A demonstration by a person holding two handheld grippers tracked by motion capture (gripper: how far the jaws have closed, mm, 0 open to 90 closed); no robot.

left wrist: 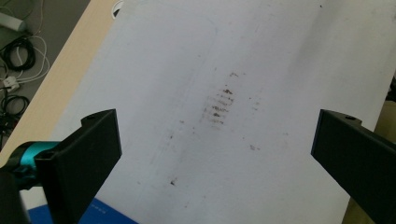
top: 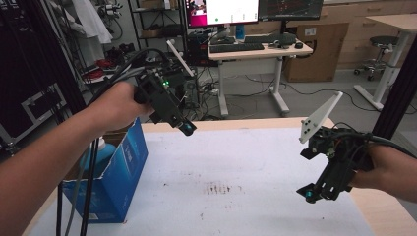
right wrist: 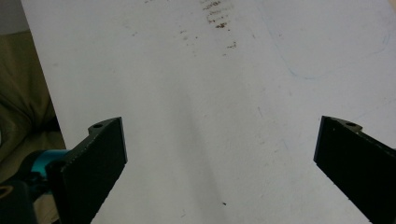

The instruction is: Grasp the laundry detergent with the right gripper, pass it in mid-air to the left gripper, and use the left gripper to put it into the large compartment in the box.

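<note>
High view: I see my left claw (top: pixel 186 129) wide open and empty at upper left beside the blue box (top: pixel 120 172); my right claw (top: pixel 311 194), lower right, gapes empty over the table (top: pixel 255 206).

left gripper (top: pixel 186 129): raised above blue box (top: pixel 118 174)
right gripper (top: pixel 311 194): low over white sheet (top: pixel 236 162)
</note>
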